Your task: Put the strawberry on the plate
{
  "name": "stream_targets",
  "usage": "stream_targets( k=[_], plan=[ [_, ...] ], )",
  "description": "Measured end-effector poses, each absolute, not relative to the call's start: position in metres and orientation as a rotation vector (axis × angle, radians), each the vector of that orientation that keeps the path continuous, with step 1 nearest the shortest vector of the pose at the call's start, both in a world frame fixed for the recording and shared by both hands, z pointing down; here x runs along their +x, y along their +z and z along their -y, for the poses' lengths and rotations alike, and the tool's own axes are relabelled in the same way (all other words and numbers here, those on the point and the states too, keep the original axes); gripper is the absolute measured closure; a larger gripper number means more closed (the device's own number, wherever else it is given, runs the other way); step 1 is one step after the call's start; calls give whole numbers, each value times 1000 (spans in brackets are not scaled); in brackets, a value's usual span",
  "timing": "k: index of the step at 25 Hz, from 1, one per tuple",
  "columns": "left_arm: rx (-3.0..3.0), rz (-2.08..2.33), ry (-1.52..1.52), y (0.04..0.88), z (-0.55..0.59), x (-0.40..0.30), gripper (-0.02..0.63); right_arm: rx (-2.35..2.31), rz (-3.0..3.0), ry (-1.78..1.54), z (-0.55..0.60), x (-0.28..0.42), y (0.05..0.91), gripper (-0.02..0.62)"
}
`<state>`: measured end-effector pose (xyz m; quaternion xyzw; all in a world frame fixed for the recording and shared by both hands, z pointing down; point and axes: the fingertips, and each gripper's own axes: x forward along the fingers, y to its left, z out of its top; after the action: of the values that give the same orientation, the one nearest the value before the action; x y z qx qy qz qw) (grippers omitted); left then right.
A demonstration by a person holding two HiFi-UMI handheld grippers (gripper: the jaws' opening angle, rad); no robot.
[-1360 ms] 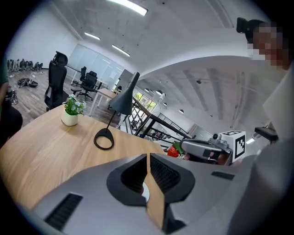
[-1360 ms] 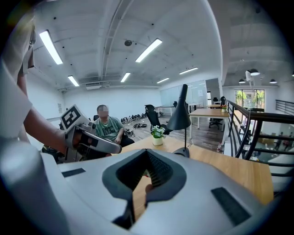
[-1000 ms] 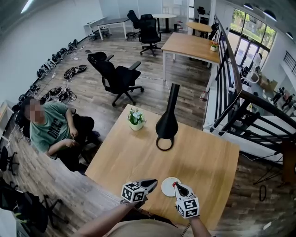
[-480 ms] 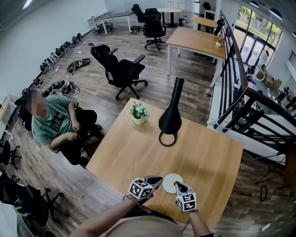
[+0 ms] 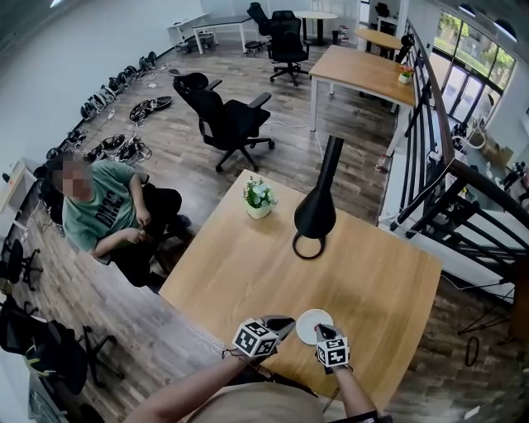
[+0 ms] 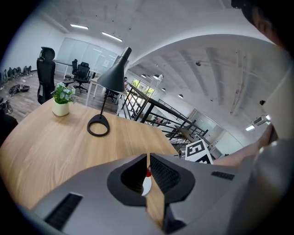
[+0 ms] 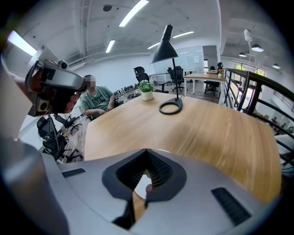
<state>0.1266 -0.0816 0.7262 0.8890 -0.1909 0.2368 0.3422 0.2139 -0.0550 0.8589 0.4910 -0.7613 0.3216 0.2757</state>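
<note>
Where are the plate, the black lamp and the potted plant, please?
plate [image 5: 307,320], head view, bare white surface left of its centre.
black lamp [image 5: 315,216], head view, wide part of its shade.
potted plant [image 5: 259,193], head view, on its foliage.

the room is bright and evenly lit: daylight comes through the windows [image 5: 475,66] at upper right, and ceiling strip lights [image 7: 134,11] glare white in the gripper views. shadows on the wooden table [image 5: 248,256] are faint and soft. fisheye distortion bends the railing [image 5: 426,124] near the edge, and the gripper views have black vignetted corners. the left gripper [image 6: 148,156] and right gripper [image 7: 146,150] look soft up close, perhaps out of focus.
</note>
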Motion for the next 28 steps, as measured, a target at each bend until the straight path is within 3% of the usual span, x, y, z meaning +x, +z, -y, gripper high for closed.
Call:
stream_targets(
  k=[28],
  plan=[
    [2277,525,604,727,71,113,601,1272,1903,959,57,210,934,592]
  ],
)
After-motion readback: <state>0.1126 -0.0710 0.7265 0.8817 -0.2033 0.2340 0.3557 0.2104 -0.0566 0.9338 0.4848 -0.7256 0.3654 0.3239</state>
